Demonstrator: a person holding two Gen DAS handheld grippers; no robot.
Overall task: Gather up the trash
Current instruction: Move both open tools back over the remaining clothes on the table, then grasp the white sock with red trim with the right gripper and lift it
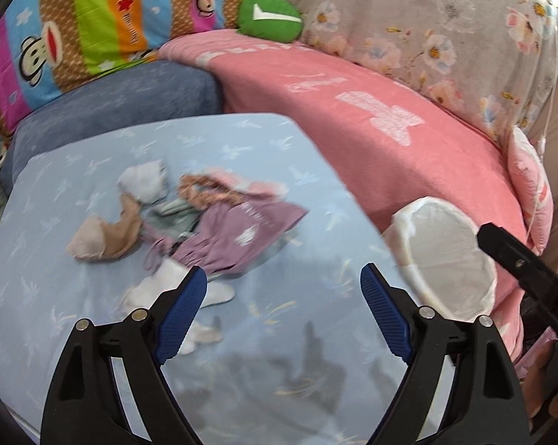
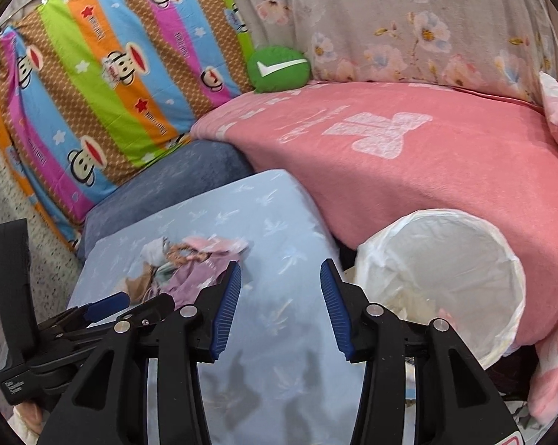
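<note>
1. Both claws are released, nothing between the pads. Left gripper (image 1: 283, 311) jaws stand wide apart; right gripper (image 2: 281, 309) likewise.
2. The trash pile (image 1: 190, 218) lies on the light blue cushion (image 1: 75, 333): crumpled white, tan, pink and purple wrappers or scraps, blurred, so individual pieces are hard to tell apart.
3. Key relation: the pile sits ahead and to the left of the left gripper, its nearest white scrap (image 1: 164, 285) just beside the left blue pad. The pile's long axis runs roughly from far-left toward near-centre.
4. Judgement: the left gripper is nearer; the right one sits behind and to the side.
5. The lined bin (image 2: 442, 282) stands right of the cushion, against the pink blanket (image 2: 409, 170).
6. View difference: the right wrist view shows the bin's interior and the left gripper beside the pile; the left wrist view shows the pile's full spread and only part of the bin.
</note>
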